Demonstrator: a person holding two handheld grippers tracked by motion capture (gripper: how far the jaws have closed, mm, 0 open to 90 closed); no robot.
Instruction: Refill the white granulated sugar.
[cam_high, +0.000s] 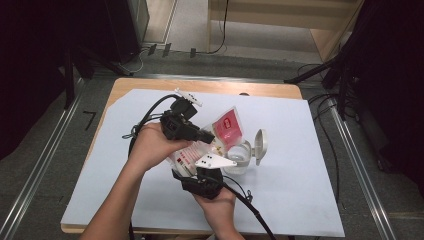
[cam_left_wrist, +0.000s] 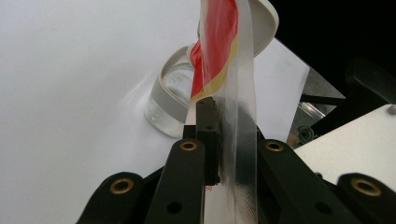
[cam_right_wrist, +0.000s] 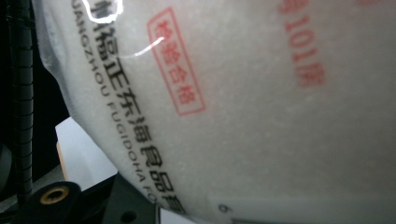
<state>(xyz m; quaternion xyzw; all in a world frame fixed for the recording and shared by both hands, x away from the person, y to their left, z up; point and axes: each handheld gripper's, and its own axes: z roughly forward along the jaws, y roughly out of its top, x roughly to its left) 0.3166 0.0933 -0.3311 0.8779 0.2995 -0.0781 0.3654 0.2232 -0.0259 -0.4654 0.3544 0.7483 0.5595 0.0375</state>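
The left gripper (cam_high: 209, 135) is pinching the clear edge of a red-and-white bag (cam_high: 227, 127), tilting it over the open jar (cam_high: 240, 157) just beyond its jaws. The right gripper (cam_high: 209, 172) is pressing up against the bag's lower part; whether it is clamping I cannot tell. Pouring seems underway, with emptying and closing left. The jar's flipped lid (cam_high: 260, 145) is standing close beside the bag.

Even overhead light on white tabletop (cam_high: 300, 165), dark surrounds at both sides. Glare streaks on packet (cam_right_wrist: 261, 116) in right gripper view, print soft w/ close focus; left gripper view bright, washed-out bkgd.
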